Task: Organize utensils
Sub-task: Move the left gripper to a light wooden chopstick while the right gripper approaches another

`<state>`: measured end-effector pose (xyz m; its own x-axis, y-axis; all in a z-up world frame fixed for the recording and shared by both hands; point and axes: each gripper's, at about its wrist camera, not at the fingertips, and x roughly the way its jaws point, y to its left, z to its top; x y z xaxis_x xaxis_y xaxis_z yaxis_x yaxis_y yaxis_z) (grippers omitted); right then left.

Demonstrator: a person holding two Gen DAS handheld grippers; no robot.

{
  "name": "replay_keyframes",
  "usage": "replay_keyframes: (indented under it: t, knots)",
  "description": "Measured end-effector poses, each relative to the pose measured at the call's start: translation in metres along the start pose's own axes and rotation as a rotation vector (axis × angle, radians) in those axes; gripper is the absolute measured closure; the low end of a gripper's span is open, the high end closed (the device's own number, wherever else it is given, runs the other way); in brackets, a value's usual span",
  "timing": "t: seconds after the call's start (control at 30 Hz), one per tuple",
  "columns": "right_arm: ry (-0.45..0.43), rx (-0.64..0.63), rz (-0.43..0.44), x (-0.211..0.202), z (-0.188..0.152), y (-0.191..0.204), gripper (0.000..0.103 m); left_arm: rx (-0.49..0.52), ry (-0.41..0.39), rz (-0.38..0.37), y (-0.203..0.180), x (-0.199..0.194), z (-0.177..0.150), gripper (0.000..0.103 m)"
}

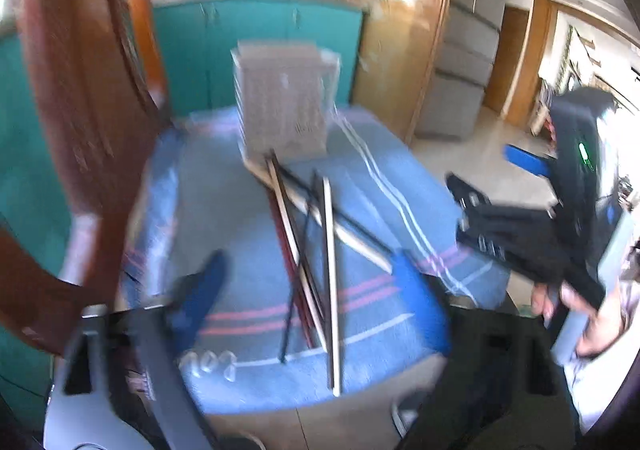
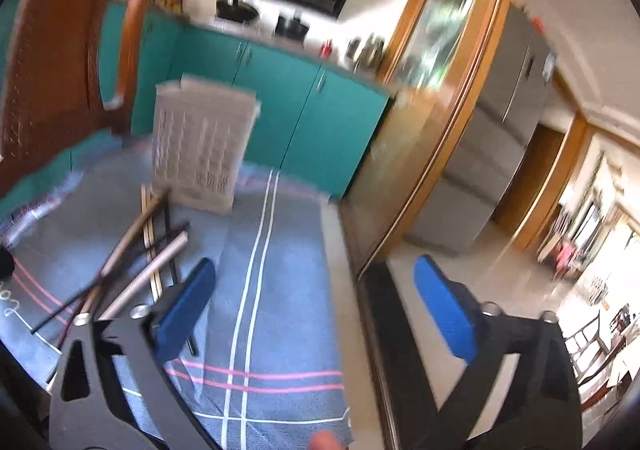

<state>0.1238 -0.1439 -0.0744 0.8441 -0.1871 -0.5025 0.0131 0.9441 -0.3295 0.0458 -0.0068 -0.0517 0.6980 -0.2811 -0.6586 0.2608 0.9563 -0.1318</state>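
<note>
Blue cloth (image 1: 224,186): one holder (image 1: 285,98), several chopsticks (image 1: 316,250).

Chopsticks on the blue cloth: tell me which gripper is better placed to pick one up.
Left. The chopsticks lie right between the open left gripper fingers; the right gripper sits off to their side, over bare cloth.

Both grippers were black angular frames; the left gripper (image 1: 308,302) and right gripper (image 2: 320,314) wore blue pads, silver screws, and a green light.
</note>
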Motion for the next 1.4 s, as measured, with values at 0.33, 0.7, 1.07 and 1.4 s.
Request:
replay_keyframes:
  t: [0.33,0.7,1.07,1.4]
  knots:
    - [0.437,0.238,0.581,0.119,0.05,0.004,0.076,-0.037,0.285,0.076,0.035,0.078,0.059,0.078]
    - [0.642,0.34,0.774,0.188,0.047,0.055,0.083,-0.188,0.293,0.066,0.07,0.118,0.081,0.078]
    - [0.572,0.354,0.623,0.192,0.057,0.007,0.093,-0.124,0.325,0.029,0.041,0.146,0.082,0.068]
    - [0.533,0.379,0.571,0.194,0.048,-0.016,0.082,-0.17,0.352,0.002,0.037,0.162,0.076,0.09]
